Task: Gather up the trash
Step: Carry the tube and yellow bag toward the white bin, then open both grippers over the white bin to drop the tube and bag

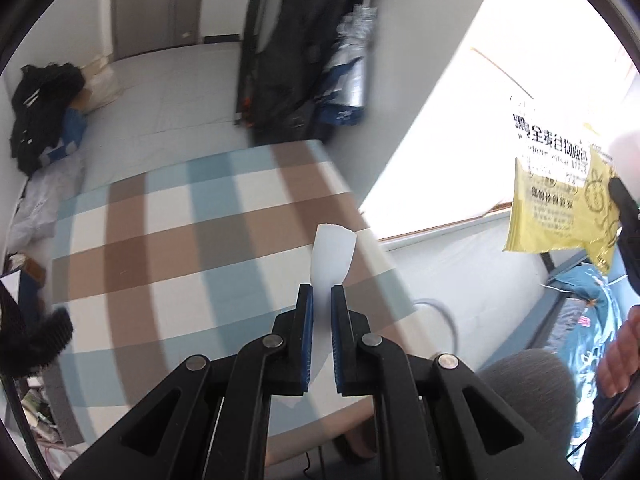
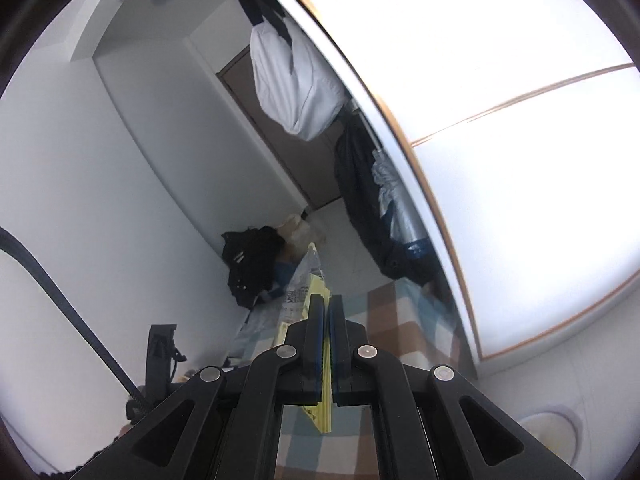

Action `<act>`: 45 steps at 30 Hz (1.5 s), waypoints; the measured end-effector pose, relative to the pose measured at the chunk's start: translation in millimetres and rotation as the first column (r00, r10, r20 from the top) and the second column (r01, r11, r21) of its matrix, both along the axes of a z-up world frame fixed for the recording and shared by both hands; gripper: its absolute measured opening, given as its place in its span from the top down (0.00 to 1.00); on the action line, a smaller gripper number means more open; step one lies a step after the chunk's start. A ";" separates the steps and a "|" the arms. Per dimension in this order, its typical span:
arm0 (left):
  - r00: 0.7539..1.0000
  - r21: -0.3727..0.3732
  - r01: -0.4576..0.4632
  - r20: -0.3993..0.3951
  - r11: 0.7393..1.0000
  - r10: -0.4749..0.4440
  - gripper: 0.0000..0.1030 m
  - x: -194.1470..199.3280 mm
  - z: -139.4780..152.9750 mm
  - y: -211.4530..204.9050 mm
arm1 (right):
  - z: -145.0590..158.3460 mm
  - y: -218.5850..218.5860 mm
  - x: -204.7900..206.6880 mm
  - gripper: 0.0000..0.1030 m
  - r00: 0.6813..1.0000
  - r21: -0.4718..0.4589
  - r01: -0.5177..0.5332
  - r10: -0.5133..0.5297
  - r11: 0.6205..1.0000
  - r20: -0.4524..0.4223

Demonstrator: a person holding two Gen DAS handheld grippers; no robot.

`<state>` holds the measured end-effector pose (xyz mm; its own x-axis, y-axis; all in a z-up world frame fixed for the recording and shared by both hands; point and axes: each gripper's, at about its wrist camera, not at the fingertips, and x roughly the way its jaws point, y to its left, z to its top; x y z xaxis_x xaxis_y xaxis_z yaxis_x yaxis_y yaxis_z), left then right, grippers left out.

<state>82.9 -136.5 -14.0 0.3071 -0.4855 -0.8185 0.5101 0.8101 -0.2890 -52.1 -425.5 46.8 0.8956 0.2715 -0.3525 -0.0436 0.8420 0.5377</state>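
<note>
Looking down on a checked surface (image 1: 168, 248), plaid in blue, brown and white, taking up most of the left wrist view and lying bare across the whole of what shows. Seeming cleared of litter already, judging by that bareness, so likely carrying both pieces off to a bin nowhere in view.

Standing beyond the far edge: pale open floor (image 1: 168, 92), with a heap of black clothes (image 1: 44, 112) against the far left wall and a dark hanging coat (image 1: 304, 40) beside the bright window (image 1: 500, 100) off the far right corner. Leaving plenty of free room over the middle of the surface and above the floor; crowding only toward the near right, past the surface's right edge, with a grey rounded cushion (image 1: 528, 392) and blue patterned cloth (image 1: 588, 320) close by.

Hanging at the right of the left wrist view, well above and off the right edge of the surface: a yellow snack wrapper (image 1: 560, 200), pinched near one edge in the right tongs (image 2: 328, 300), clamped tight on it, letting the rest dangle freely.

Gripping narrowly with the left tongs (image 1: 321, 292) a white scrap of paper (image 1: 334, 256), sticking up past the tips over the right edge of the surface, apart from the wrapper, lifted clear of the cloth.
</note>
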 end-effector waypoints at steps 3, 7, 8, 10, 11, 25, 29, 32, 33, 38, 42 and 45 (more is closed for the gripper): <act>0.998 -0.026 0.062 0.004 0.998 -0.062 0.95 -7.4 6.8 -33.4 | 2.0 -24.9 -22.5 0.98 0.998 -0.018 0.067 -0.067 0.998 0.001; 0.988 -0.090 0.143 -0.045 0.986 -0.148 0.95 -11.4 5.0 -84.6 | -8.1 -61.2 -51.0 0.98 0.984 -0.043 0.176 -0.177 0.983 -0.031; 0.984 -0.106 0.163 -0.057 0.981 -0.170 0.95 -12.8 3.5 -96.8 | -12.3 -69.4 -56.4 0.98 0.979 -0.048 0.199 -0.201 0.979 -0.044; 0.975 -0.120 0.202 -0.070 0.972 -0.211 0.95 -17.6 1.5 -118.8 | -25.1 -87.7 -68.4 0.98 0.964 -0.054 0.251 -0.255 0.967 -0.081; 0.970 -0.118 0.221 -0.074 0.968 -0.230 0.95 -20.2 -1.2 -130.5 | -31.9 -95.4 -73.4 0.98 0.957 -0.051 0.269 -0.273 0.962 -0.099; 0.851 -0.038 0.447 -0.288 0.893 -0.439 0.95 -40.4 -82.0 -233.3 | -161.5 -151.4 -91.9 0.98 0.845 -0.046 0.374 -0.361 0.926 -0.393; 0.810 -0.017 0.480 -0.374 0.877 -0.451 0.95 -40.1 -109.6 -252.1 | -199.2 -152.4 -83.5 0.98 0.815 -0.039 0.367 -0.342 0.929 -0.467; 0.785 -0.002 0.503 -0.418 0.865 -0.457 0.95 -37.8 -126.2 -266.9 | -231.0 -153.6 -73.6 0.98 0.779 -0.031 0.364 -0.323 0.931 -0.537; 0.777 -0.001 0.508 -0.432 0.862 -0.458 0.95 -36.8 -129.6 -269.0 | -239.0 -152.6 -72.0 0.98 0.771 -0.029 0.364 -0.319 0.931 -0.552; 0.732 -0.013 0.522 -0.506 0.853 -0.456 0.95 -38.9 -145.8 -284.8 | -281.4 -150.9 -68.8 0.95 0.704 -0.019 0.372 -0.295 0.928 -0.646; 0.712 0.004 0.541 -0.533 0.841 -0.456 0.95 -39.6 -156.6 -292.5 | -303.5 -146.6 -55.6 0.95 0.675 0.007 0.371 -0.264 0.929 -0.689; 0.698 0.017 0.554 -0.555 0.833 -0.452 0.95 -38.5 -166.3 -297.9 | -312.7 -143.2 -48.8 0.94 0.667 0.022 0.363 -0.243 0.932 -0.704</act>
